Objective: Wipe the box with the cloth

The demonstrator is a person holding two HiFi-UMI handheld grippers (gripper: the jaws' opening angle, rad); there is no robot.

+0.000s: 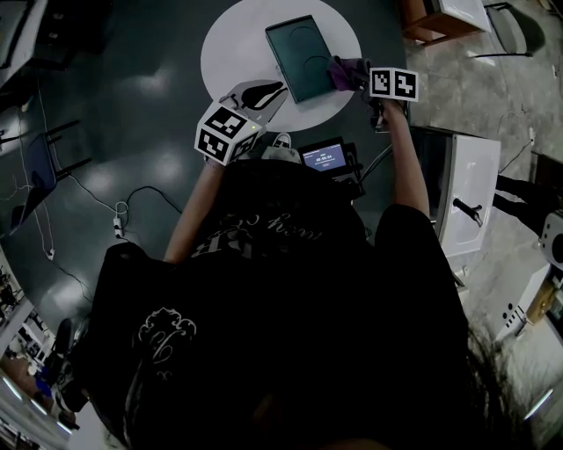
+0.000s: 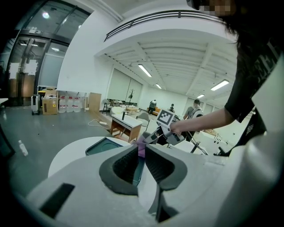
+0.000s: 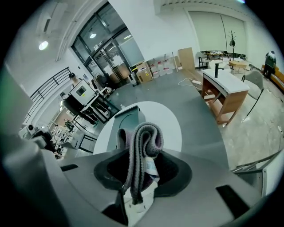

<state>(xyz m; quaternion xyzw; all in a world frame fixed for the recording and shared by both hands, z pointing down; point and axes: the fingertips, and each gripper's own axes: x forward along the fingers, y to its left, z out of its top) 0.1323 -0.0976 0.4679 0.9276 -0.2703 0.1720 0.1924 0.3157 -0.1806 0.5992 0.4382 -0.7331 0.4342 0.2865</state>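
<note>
A dark teal box (image 1: 299,57) lies flat on a round white table (image 1: 230,39). My right gripper (image 1: 359,79) is shut on a folded purple-grey cloth (image 1: 346,72), which rests at the box's right edge. In the right gripper view the cloth (image 3: 144,142) loops up out of the gripper (image 3: 143,156), with the box (image 3: 126,119) just beyond. My left gripper (image 1: 266,91) hovers over the table's near edge, left of the box, shut and holding nothing. The left gripper view has its jaws (image 2: 142,153) together, the box (image 2: 101,145) ahead and the right gripper (image 2: 160,134) behind it.
A small device with a lit screen (image 1: 324,156) sits below the table near my body. A white sink unit (image 1: 466,206) stands at the right and a wooden desk (image 1: 433,19) at the top right. Cables (image 1: 119,220) trail on the floor at the left, beside a chair (image 1: 35,167).
</note>
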